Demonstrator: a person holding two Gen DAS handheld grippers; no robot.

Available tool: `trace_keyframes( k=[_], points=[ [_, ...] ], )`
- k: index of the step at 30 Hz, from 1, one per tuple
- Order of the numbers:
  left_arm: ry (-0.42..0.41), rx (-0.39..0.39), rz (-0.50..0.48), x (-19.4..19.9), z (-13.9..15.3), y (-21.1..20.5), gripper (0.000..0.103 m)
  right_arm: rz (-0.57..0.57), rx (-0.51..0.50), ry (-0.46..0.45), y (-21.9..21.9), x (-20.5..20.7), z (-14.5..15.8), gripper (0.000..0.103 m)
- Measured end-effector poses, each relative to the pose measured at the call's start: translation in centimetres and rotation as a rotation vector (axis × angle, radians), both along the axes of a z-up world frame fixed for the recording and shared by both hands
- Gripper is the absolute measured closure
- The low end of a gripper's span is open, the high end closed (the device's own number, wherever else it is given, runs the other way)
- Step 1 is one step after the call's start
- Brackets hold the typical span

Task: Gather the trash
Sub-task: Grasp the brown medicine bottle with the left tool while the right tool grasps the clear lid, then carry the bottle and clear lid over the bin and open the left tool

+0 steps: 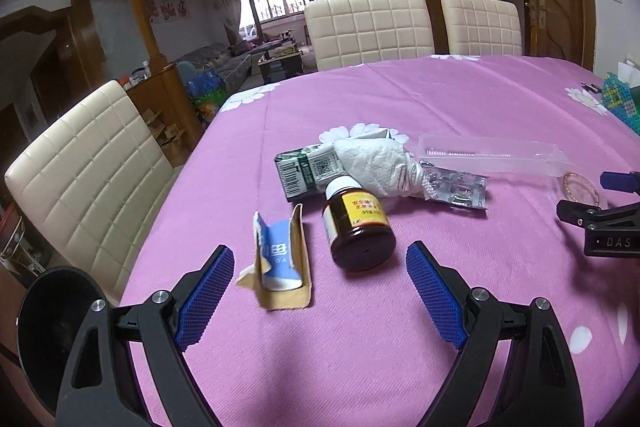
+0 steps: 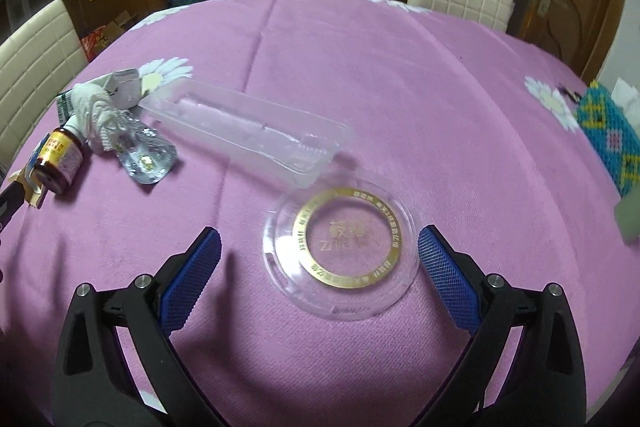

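Trash lies on the purple tablecloth [image 1: 440, 99]. In the left wrist view my left gripper [image 1: 320, 267] is open and empty, just short of a torn blue-and-brown carton [image 1: 280, 259] and a brown pill bottle [image 1: 358, 223] lying on its side. Beyond them are a green box [image 1: 304, 171], a crumpled white tissue [image 1: 380, 167], a foil blister pack [image 1: 460, 189] and a clear plastic tray [image 1: 492, 155]. In the right wrist view my right gripper [image 2: 320, 247] is open and empty around a clear round lid with a gold ring [image 2: 342, 241]. The clear tray [image 2: 248, 127] lies just beyond it.
Cream padded chairs [image 1: 372, 27] stand around the table, one at the left edge [image 1: 88, 179]. A beaded blue-and-green box [image 2: 608, 131] sits at the table's right side. The bottle [image 2: 58, 157], tissue [image 2: 94, 111] and blister pack [image 2: 148, 159] also show at the left in the right wrist view.
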State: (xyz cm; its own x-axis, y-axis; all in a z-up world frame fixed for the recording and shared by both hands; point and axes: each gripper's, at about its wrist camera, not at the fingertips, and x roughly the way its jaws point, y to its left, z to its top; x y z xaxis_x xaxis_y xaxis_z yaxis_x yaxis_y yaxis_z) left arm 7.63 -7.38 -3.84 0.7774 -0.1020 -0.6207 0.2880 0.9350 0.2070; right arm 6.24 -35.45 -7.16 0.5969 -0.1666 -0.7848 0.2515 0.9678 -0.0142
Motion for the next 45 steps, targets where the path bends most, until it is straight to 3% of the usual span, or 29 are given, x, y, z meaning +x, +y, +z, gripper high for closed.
trace_keyframes(
  k=[13, 15, 18, 31, 45],
  points=[
    [0.079, 0.077, 0.016, 3.6, -2.0, -2.5, 0.019, -0.012, 0.013, 0.039, -0.4, 1.0, -0.9, 0.005],
    [0.087, 0.084, 0.004, 3.7, -2.2, -2.6, 0.035, 0.007, 0.008, 0.030, 0.0, 0.8, -0.7, 0.014],
    [0.115, 0.103, -0.008, 3.8, -2.7, -2.7, 0.059, 0.016, 0.004, 0.025, 0.4, 0.5, -0.7, 0.016],
    [0.041, 0.125, -0.057, 0.5, -1.6, -2.1, 0.060, 0.101, 0.045, -0.005, 2.6, -1.5, 0.4, 0.016],
    [-0.019, 0.078, 0.007, -1.9, 0.9, 2.9, 0.059, 0.338, 0.009, -0.043, 11.5, -1.2, 2.2, 0.016]
  ],
)
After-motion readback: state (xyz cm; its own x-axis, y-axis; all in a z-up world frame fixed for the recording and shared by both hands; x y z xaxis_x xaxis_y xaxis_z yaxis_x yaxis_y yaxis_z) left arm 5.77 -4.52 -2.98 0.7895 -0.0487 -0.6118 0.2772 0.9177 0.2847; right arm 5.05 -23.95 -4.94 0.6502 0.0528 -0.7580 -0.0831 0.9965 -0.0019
